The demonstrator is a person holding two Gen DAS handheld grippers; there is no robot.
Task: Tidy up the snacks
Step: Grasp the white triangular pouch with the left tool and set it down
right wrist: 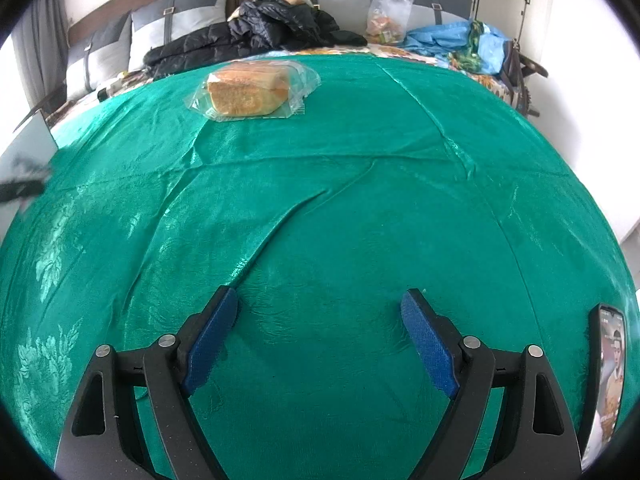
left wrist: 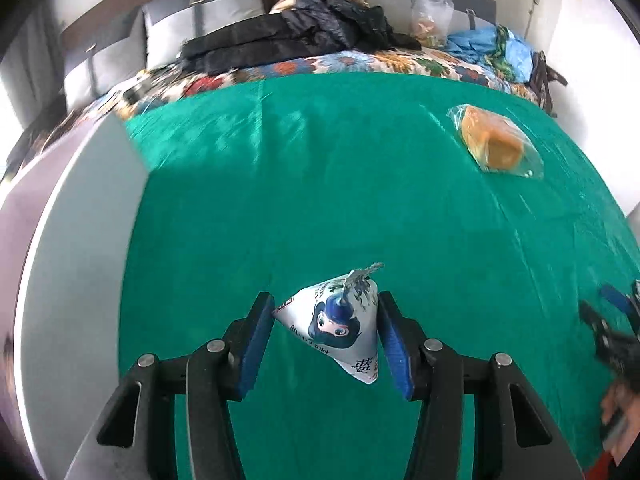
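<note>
Left tongs [left wrist: 326, 334] closed on the pouch [left wrist: 338, 326], a white pyramid pack with a cartoon face, both blue pads [left wrist: 256, 340] pressed against its sides and the crimped foil tip poking forward past them; pouch seemingly lifted clear of the green cloth [left wrist: 320, 180], though hard to be sure. Probably light and soft, the film slick and easily dented, so best pinched low across the broad body, not by the thin tip, and squeezed gently to avoid a burst seam. Right tongs [right wrist: 320, 340] spread wide, holding nothing, low over bare cloth. Bread [right wrist: 250, 94] well ahead and left of them, sealed in a clear wrapper: light, squashy, the loose plastic slippery. Better gripped across the loaf's middle with a modest squeeze than by the wrapper's flappy edge. Phone [right wrist: 608, 372] lying just right of the right tongs.
</note>
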